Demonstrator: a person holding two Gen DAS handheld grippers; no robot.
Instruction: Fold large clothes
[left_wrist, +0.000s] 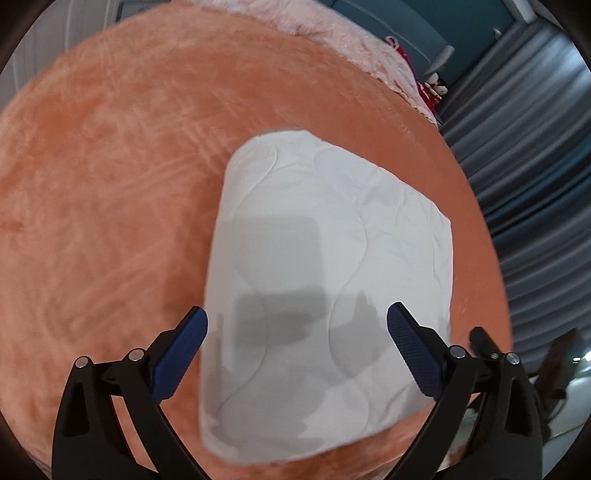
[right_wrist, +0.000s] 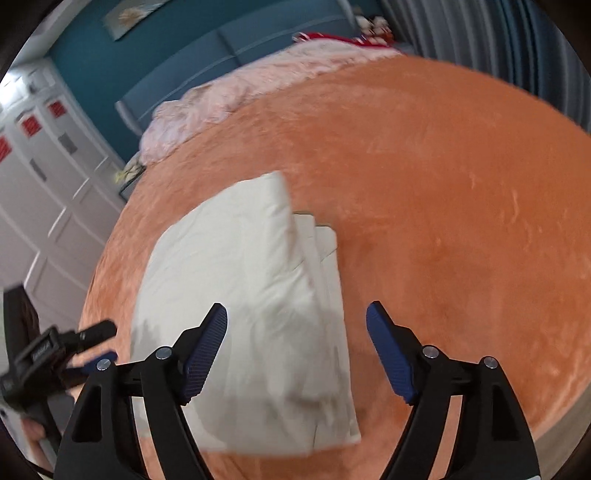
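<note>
Lying near the front edge of the orange plush blanket (left_wrist: 110, 184), the white quilted garment (left_wrist: 325, 280) is already reduced to a thick rectangular bundle, with several stacked layers showing along its right-hand edge in the right wrist view (the layer ends step outward slightly there, which suggests successive folds laid one over another). The left gripper (left_wrist: 297, 334) hangs above the near end of the bundle with its jaws spread wide and nothing between the blue pads; its shadow falls on the white fabric directly below, so it is judged to be clear of the cloth, not pressing on it. The right gripper (right_wrist: 296, 326) is likewise spread wide and empty, positioned over the near right part of the bundle (right_wrist: 243, 295), with one finger over the fabric and the other over bare blanket (right_wrist: 443, 184). The left tool also appears at the left edge of the right wrist view, well apart from the right one. This placement, one tool toward each side of the same near end, is consistent either with a release after the last fold or with preparation for a smoothing pass or a further fold; the frames do not settle which. The task appears nearly complete. A pale pink cover (right_wrist: 229, 96) lies bunched at the far end of the bed, and grey curtains (left_wrist: 524, 155) hang beside it; neither interferes with the bundle.
</note>
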